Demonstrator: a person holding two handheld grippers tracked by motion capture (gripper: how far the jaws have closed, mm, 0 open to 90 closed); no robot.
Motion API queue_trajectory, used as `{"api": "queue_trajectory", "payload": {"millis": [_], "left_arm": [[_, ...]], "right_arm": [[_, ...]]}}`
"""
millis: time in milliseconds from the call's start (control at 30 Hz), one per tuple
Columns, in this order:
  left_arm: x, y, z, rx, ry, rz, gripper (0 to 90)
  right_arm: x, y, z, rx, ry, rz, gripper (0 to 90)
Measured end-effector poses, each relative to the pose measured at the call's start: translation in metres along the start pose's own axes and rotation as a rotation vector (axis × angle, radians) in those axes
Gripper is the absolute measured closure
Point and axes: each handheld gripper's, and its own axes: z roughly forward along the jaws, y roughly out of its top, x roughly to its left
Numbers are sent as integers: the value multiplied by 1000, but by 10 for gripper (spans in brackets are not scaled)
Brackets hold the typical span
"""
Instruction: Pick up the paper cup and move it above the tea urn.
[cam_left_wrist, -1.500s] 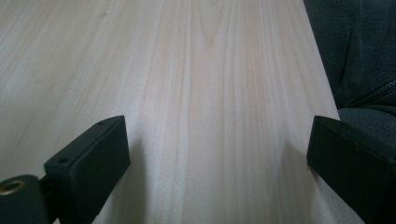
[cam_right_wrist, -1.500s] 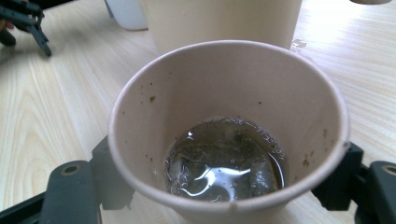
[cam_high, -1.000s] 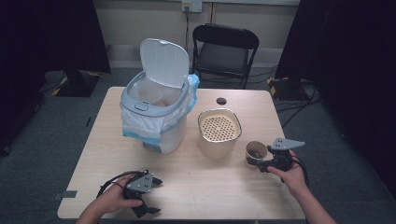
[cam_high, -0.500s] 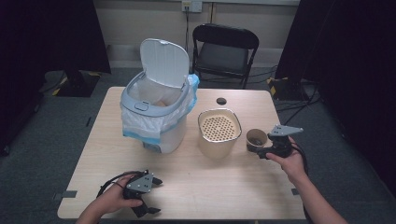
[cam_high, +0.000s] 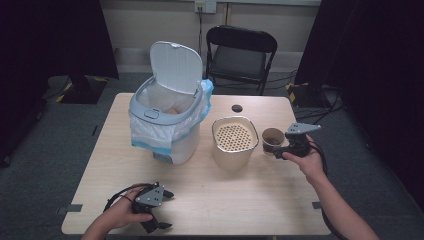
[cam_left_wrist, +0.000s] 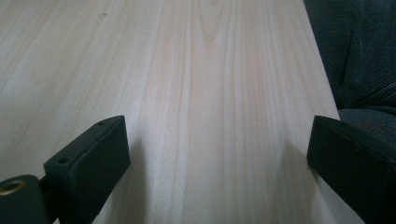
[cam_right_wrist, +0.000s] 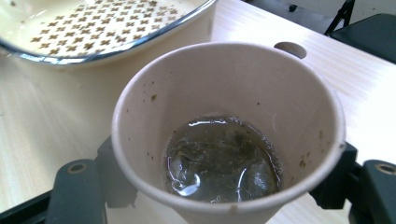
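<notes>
Moved since earlier: right gripper (cam_high: 278, 150) and the paper cup (cam_high: 272, 139) it carries have come up off the table and drifted slightly away from me, staying just beside the strainer pot (cam_high: 235, 142); left gripper (cam_high: 161, 210) has kept its place.
Left gripper: I have it resting near the front table edge, well short of the strainer pot, jaws spread wide with bare wood between them.
Right gripper: I see its two jaws pressed on opposite sides of the paper cup (cam_right_wrist: 229, 135), below the rim, so it is holding the cup.
Cup axis: long axis upright, mouth up, tipped only slightly; murky liquid with dark flecks sits in the bottom.
Cup place: just right of the strainer pot, apart from its rim, and clear of the table top.
Edges and room: open wood lies in front of the strainer pot out to the front edge; the right table edge is near the cup.
Beyond the pot: lined bin (cam_high: 167, 125) with its lid raised stands to the pot's left; a small dark disc (cam_high: 237, 108) lies behind it.
Surface: pale wood table (cam_high: 240, 200).
Room: grey carpet, a black folding chair (cam_high: 241, 52) behind the far edge, dark curtains at both sides.
</notes>
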Motion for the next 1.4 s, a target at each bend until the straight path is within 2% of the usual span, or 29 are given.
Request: {"api": "queue_trajectory", "payload": {"millis": [400,867,1067,1400], "left_arm": [[0,0,0,3,1,-1,52],[0,0,0,5,1,-2,51],[0,0,0,5,0,-2,51],[0,0,0,-2,2,2,51]], "right_arm": [[-16,18,5,8,-23,-17,267],[-34,39,13,-9,-38,5,268],[-37,50,17,0,-47,-4,269],[-40,71,23,-14,-40,-11,269]]}}
